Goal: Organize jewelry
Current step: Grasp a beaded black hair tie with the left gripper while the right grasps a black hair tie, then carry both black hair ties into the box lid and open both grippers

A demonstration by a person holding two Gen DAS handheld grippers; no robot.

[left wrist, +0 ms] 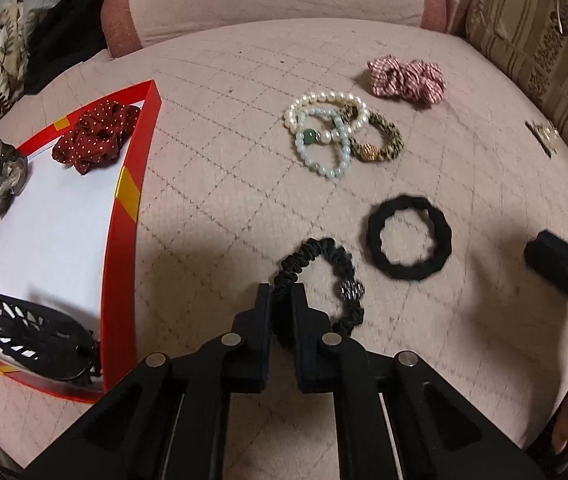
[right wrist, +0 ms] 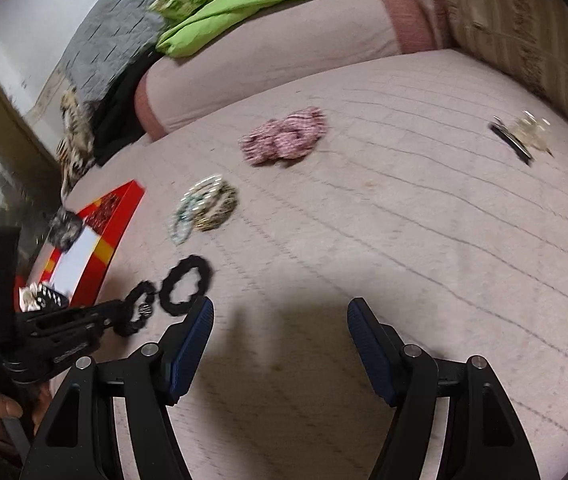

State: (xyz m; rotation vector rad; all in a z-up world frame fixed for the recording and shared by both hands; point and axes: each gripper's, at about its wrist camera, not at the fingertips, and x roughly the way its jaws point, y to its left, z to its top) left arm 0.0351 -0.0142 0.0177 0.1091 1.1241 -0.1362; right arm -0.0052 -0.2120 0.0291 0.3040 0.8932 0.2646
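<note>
Holding the dark green hair tie [left wrist: 324, 280] between the two fingers of my left gripper [left wrist: 283, 300], I can feel how easy this one should be. My fingers are pinched together on its left edge, low in the middle of the left wrist picture. It looks soft, light and squishy, so I think it will bend and hang down when I lift it. It has a little sparkly bead [left wrist: 351, 290] on the right side (I would not pinch there, since a hard round bead could slip). The cloth part is the best place to hold.

My right gripper [right wrist: 280, 320] has its fingers wide apart and holds nothing. It hangs over bare blanket at the bottom of the right wrist picture.

The red box [left wrist: 124, 216] sits at the left of the left wrist picture, with a red dotted scrunchie [left wrist: 96, 136] and a black hair clip [left wrist: 40, 332] already inside. I think the hair tie goes there next.

Just beside it lies a fuzzy black hair tie [left wrist: 409, 237], also soft. The bead bracelets [left wrist: 336, 136] higher up are hard, smooth and tangled together, so those may roll or slip. A pink scrunchie [left wrist: 406, 79] waits at the upper right.
</note>
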